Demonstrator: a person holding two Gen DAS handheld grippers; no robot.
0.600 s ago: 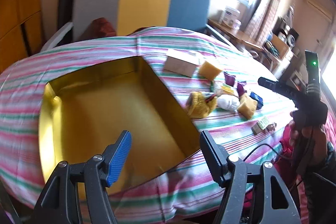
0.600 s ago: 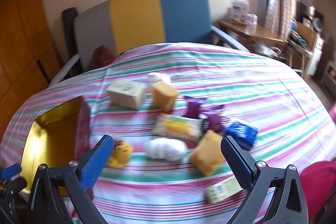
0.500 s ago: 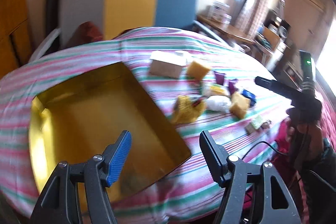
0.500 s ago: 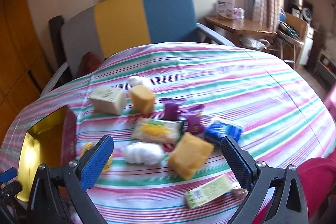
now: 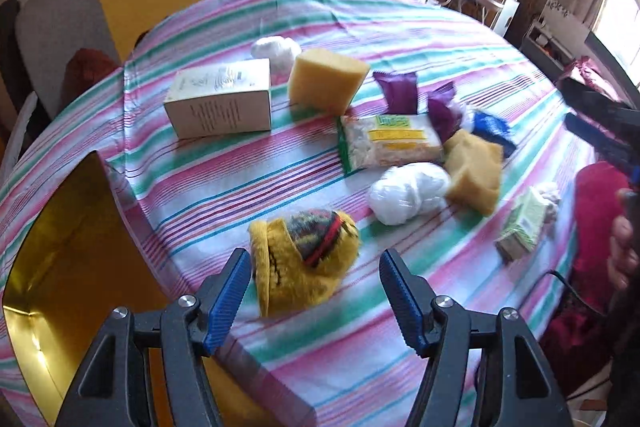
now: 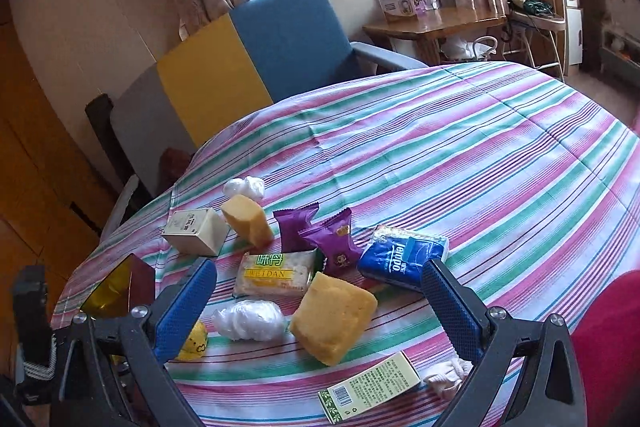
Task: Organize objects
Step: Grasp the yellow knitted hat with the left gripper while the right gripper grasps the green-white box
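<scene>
The striped cloth [image 6: 460, 155] covers the whole table and everything lies on it. At the left edge stands the gold box [image 5: 60, 267], open at the top, with a shiny yellow inside; it is the biggest thing here, and I see nothing inside the part that shows. Behind the table is a chair [image 6: 256, 67] with grey, yellow and blue panels. My left gripper [image 5: 314, 291] points down at the cloth with its jaws wide apart, and the yellow knitted sock [image 5: 304, 263] lies just in front of them, between the two blue pads but not pressed by them; it is near the right wall of the gold box. My right gripper [image 6: 320, 311] stands at its widest and holds nothing; under it, on the cloth, lie a yellow sponge [image 6: 332, 317] and a white crumpled bag [image 6: 250, 319]. Farther back I see a white carton [image 5: 220, 105], and just to the right of it a second sponge [image 5: 326, 79], with another white bundle [image 5: 276, 51] behind them. In the middle is a packet of crackers [image 6: 276, 273], touching two purple snack wrappers [image 6: 316, 235], and to the right of these a blue tissue pack [image 6: 402, 257]. Nearest to me lies a flat green and white box [image 6: 370, 389], and beside it a small white cloth piece [image 6: 448, 375], partly hidden by my right finger.
</scene>
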